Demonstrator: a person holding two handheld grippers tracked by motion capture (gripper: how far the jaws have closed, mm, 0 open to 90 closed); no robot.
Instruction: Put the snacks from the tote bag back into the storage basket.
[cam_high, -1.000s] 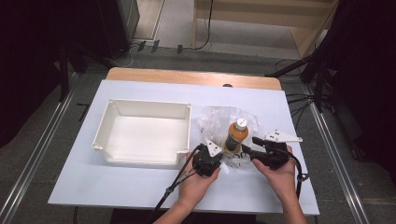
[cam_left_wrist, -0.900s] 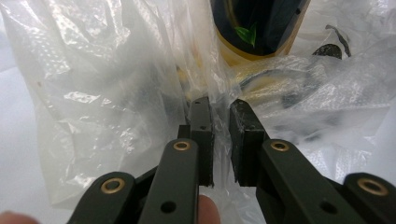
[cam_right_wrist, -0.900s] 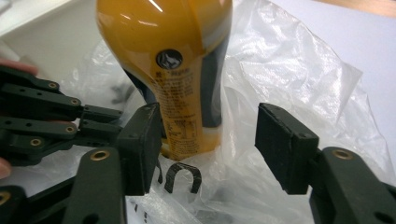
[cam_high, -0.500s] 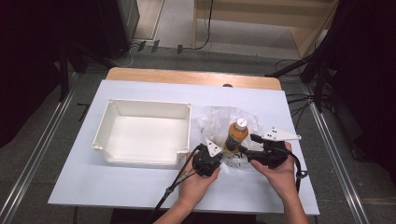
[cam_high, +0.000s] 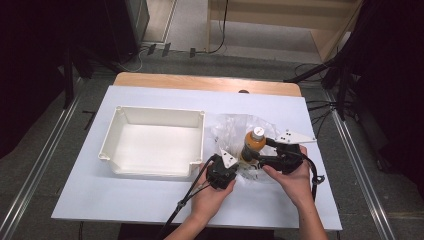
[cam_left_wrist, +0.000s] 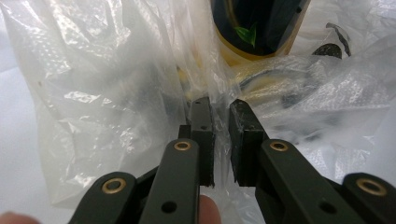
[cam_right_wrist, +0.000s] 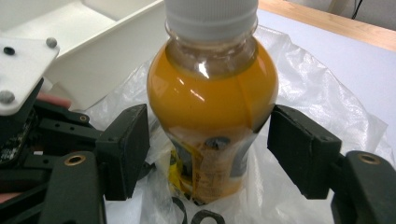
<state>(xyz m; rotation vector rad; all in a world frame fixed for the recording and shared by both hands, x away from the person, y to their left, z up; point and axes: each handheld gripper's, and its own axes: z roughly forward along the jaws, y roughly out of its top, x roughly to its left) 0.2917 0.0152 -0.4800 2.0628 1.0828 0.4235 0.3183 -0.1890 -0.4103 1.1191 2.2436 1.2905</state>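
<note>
One small clear plastic bottle of orange drink with a white cap (cam_right_wrist: 212, 100) stands upright on the white counter (cam_high: 150, 200), inside a thin crinkly see-through plastic bag (cam_high: 232, 127). The bag sits just to the right of a big empty white plastic tray (cam_high: 152, 142).

The right tongs (cam_right_wrist: 210, 151) sit on both sides of the bottle, but the black pads are apart and do not touch it. Those jaws have just been opening, with the bottle between them. The left tongs (cam_left_wrist: 219, 140) are squeezed together on a fold of the bag, right next to the bottle's bottom.

It looks like the job is to get the bottle out of the bag. The left tongs hold the bag down while the right tongs get ready for a new hold. Next, the right tongs need to close on the round orange part and lift straight up, so the bag stays behind. The thin bag may stick and come up too.
</note>
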